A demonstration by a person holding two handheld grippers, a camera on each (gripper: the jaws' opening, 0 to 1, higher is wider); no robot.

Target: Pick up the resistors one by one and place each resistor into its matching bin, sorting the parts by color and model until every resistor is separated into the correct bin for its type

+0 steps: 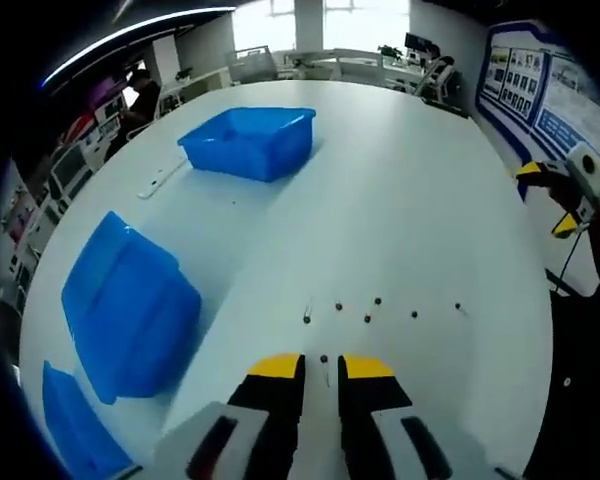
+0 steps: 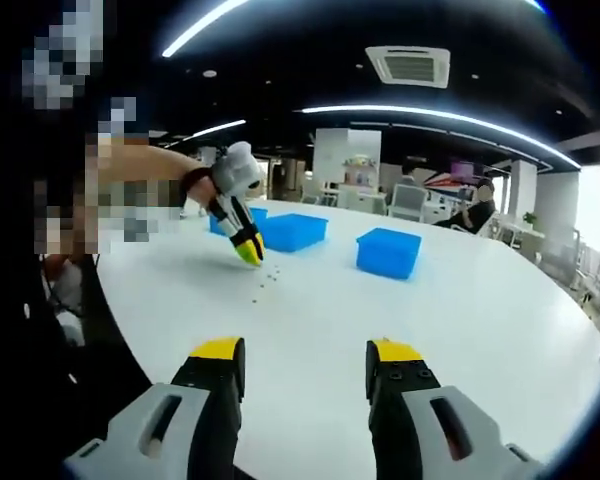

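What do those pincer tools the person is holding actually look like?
Each tool has two blocky jaws: grey bodies with dark slots, black middles, bright yellow tips. The left gripper and the right gripper look alike. Seen from the right gripper view, the left gripper carries a rounded white housing behind its jaws.

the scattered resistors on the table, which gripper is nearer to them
Left. The left gripper is down at the resistors, tips beside one. The right gripper is open and well back from them across the white table.
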